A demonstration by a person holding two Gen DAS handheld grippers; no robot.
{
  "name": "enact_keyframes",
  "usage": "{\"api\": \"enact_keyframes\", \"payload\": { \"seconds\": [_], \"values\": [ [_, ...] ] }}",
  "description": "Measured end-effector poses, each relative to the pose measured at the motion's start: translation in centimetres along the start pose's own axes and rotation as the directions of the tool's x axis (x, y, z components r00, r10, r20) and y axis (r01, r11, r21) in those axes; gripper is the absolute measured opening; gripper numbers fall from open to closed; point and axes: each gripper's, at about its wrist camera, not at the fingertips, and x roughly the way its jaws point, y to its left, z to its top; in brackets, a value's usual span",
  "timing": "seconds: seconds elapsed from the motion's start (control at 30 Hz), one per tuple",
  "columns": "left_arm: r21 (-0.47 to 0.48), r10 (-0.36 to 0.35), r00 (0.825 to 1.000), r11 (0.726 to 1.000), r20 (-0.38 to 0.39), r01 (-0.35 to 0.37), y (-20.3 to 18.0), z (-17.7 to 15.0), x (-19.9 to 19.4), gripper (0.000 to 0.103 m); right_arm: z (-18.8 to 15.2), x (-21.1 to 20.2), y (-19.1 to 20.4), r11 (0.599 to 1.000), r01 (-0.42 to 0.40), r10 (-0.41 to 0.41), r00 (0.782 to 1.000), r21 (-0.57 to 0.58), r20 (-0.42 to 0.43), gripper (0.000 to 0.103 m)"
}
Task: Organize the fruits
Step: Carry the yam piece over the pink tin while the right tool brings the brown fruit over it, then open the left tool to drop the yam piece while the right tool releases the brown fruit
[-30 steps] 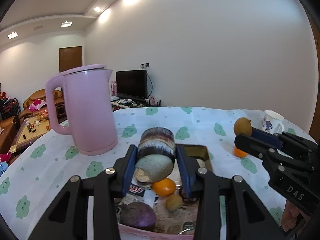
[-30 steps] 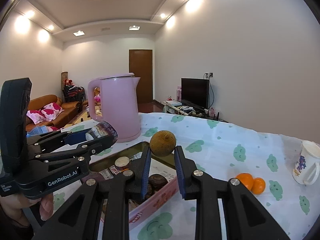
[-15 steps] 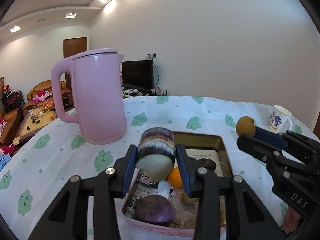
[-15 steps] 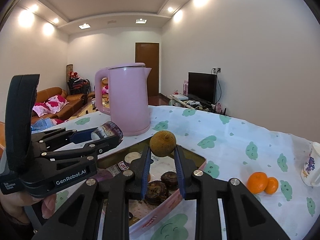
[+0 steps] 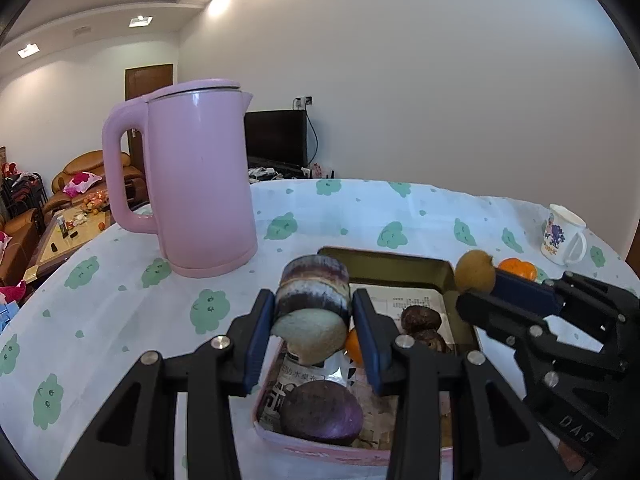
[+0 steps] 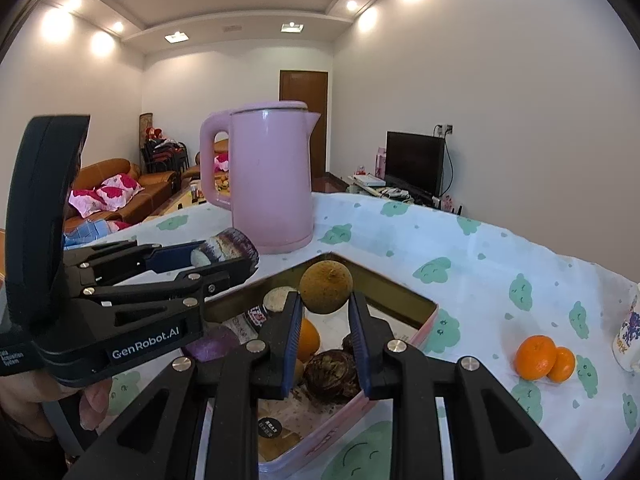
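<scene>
My left gripper [image 5: 314,312] is shut on a cut piece of taro [image 5: 314,300], purple-brown banded with a pale cut face, held over the near left of the pink tin box [image 5: 440,268]. My right gripper [image 6: 325,310] is shut on a small brown round fruit [image 6: 326,287], above the box [image 6: 424,332]; it also shows in the left wrist view [image 5: 476,272]. The box holds a purple sweet potato [image 5: 320,410], an orange [image 6: 310,340] and dark water chestnuts [image 6: 332,374]. Two mandarins [image 6: 542,358] lie on the cloth to the right of the box.
A tall pink kettle [image 5: 196,184] stands on the table left of and behind the box. A flowered white mug [image 5: 562,234] stands at the far right. The round table has a white cloth with green prints [image 5: 120,304]. A living room lies beyond the left edge.
Both grippers have lowered and moved forward with their loads, closer to the box. The kettle looms larger in both views. Both grips are unchanged.
</scene>
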Motion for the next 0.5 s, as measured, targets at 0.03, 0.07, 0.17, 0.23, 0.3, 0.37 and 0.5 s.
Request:
{"api": "enact_keyframes", "payload": {
  "seconds": [0.03, 0.07, 0.17, 0.23, 0.3, 0.37, 0.5],
  "values": [
    [-0.001, -0.001, 1.000, 1.000, -0.005, 0.001, 0.0, 0.0, 0.1, 0.041, -0.1, 0.2, 0.1, 1.000, -0.001, 0.001, 1.000, -0.002, -0.010, 0.026],
    [-0.001, -0.005, 1.000, 1.000, -0.014, 0.005, 0.1, 0.0, 0.3, 0.041, -0.2, 0.3, 0.1, 1.000, -0.002, 0.001, 1.000, -0.004, -0.020, 0.026],
    [0.000, -0.008, 1.000, 1.000, -0.029, 0.008, 0.0, -0.3, 0.6, 0.042, -0.5, 0.8, 0.2, 1.000, -0.004, 0.004, 0.999, -0.006, -0.047, 0.026],
    [0.002, -0.009, 0.999, 1.000, -0.036, 0.010, 0.0, -0.5, 0.7, 0.042, -0.8, 1.0, 0.1, 1.000, -0.008, 0.007, 0.998, -0.003, -0.057, 0.026],
    [0.005, -0.013, 0.999, 1.000, -0.045, 0.013, 0.0, -0.6, 0.9, 0.042, -0.9, 1.2, 0.2, 1.000, -0.010, 0.010, 0.998, -0.002, -0.064, 0.026],
    [0.014, -0.014, 0.998, 1.000, -0.056, 0.014, -0.2, -0.8, 1.1, 0.042, -1.0, 1.3, 0.2, 1.000, -0.012, 0.011, 0.997, -0.004, -0.072, 0.026],
    [0.016, -0.016, 0.997, 1.000, -0.079, 0.017, -0.2, -1.1, 1.5, 0.042, -1.2, 1.7, 0.2, 1.000, -0.022, 0.022, 0.995, -0.002, -0.100, 0.026]
  ]
}}
